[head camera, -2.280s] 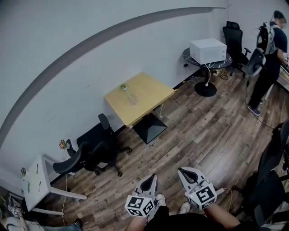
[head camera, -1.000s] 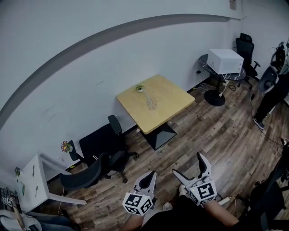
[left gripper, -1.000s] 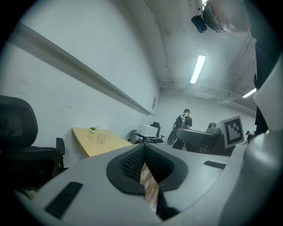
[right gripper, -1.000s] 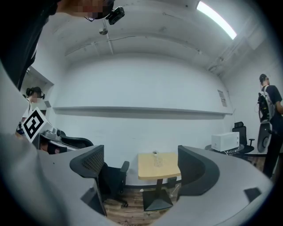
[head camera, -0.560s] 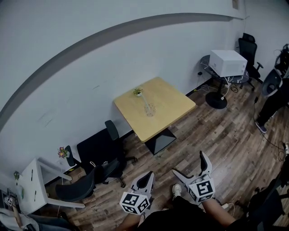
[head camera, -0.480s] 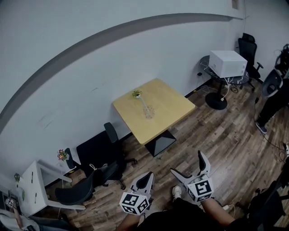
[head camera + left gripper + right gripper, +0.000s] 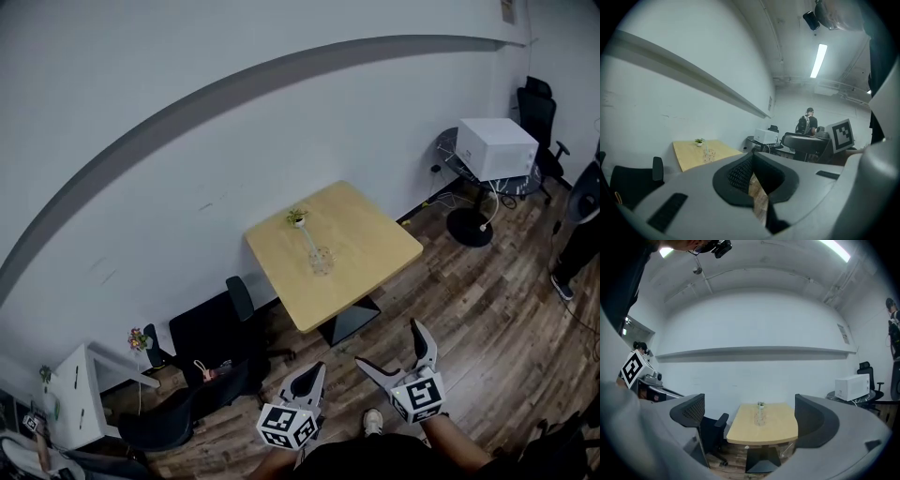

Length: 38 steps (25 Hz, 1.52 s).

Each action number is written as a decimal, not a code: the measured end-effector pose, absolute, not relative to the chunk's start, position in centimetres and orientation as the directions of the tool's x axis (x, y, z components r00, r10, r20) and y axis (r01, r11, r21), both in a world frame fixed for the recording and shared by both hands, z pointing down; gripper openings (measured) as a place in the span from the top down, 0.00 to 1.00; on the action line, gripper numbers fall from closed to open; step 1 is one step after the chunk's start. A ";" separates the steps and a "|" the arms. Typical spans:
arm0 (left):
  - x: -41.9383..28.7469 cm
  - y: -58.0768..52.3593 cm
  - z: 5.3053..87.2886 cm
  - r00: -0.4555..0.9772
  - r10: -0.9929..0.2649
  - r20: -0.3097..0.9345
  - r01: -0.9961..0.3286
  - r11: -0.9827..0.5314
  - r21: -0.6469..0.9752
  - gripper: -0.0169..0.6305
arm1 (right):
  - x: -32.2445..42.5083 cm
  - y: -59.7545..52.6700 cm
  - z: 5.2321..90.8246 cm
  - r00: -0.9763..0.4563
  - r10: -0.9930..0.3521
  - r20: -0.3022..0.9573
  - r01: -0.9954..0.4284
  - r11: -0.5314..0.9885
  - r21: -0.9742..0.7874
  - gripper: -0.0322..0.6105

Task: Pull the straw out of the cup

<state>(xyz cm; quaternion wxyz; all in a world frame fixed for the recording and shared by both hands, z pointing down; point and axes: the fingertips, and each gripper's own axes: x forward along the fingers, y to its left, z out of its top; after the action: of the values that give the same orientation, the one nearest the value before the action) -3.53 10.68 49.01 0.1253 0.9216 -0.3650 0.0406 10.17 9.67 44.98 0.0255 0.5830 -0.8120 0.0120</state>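
The setting is an office-type room. The floor (image 7: 450, 309) is wood-look plank. The wall (image 7: 187, 103) is plain white with a grey band running along it. A square wooden bench (image 7: 375, 244) stands against the wall, with black swivel office chairs (image 7: 211, 328) beside it. A round table (image 7: 446, 155) in the corner carries a white box-shaped appliance (image 7: 497, 145), with cables (image 7: 441, 199) trailing near its base. A further black office chair (image 7: 541, 105) stands behind it. A white side table (image 7: 80, 394) stands at the left. Tube lighting (image 7: 818, 60) runs along the ceiling.
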 end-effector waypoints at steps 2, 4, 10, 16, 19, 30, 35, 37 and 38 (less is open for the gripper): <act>-2.8 9.6 49.2 0.726 -0.666 0.172 -0.688 -0.698 0.200 0.95 | 10.8 8.3 45.2 -0.330 -0.942 0.060 -0.944 0.331 0.007 0.02; -1.9 8.6 49.3 0.725 -0.665 0.179 -0.689 -0.702 0.182 0.95 | 11.5 7.0 45.4 -0.338 -0.939 0.059 -0.941 0.338 -0.005 0.02; -1.2 5.5 49.3 0.691 -0.701 0.176 -0.723 -0.672 0.164 0.95 | 11.7 3.1 45.2 -0.386 -0.921 0.047 -0.923 0.385 -0.031 0.02; -0.5 3.8 49.4 0.675 -0.717 0.174 -0.738 -0.650 0.184 0.95 | 10.4 1.4 45.9 -0.455 -0.883 0.119 -0.890 0.457 -0.013 0.02; -0.9 2.5 49.7 0.662 -0.727 0.182 -0.749 -0.634 0.191 0.95 | 10.2 -0.3 46.6 -0.460 -0.883 0.096 -0.888 0.458 -0.043 0.02; -4.6 -4.8 52.1 0.602 -0.772 0.204 -0.797 -0.562 0.223 0.95 | 7.3 -8.6 48.5 -0.516 -0.844 0.147 -0.855 0.517 -0.032 0.02; -5.5 -10.5 51.8 0.605 -0.770 0.203 -0.796 -0.572 0.200 0.95 | 5.5 -14.3 48.6 -0.530 -0.832 0.166 -0.845 0.534 -0.021 0.02; -5.8 -12.4 51.3 0.616 -0.762 0.198 -0.787 -0.586 0.193 0.95 | 5.0 -16.5 48.7 -0.526 -0.836 0.154 -0.848 0.529 -0.029 0.02; -6.0 -13.5 51.1 0.621 -0.759 0.197 -0.783 -0.592 0.188 0.95 | 4.7 -17.6 48.5 -0.525 -0.838 0.148 -0.849 0.527 -0.029 0.02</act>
<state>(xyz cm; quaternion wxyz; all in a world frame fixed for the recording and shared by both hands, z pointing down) -5.96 -13.49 51.07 0.1290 0.8910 -0.4327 0.0480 4.68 -17.63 48.51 0.0578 0.4840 -0.8718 0.0489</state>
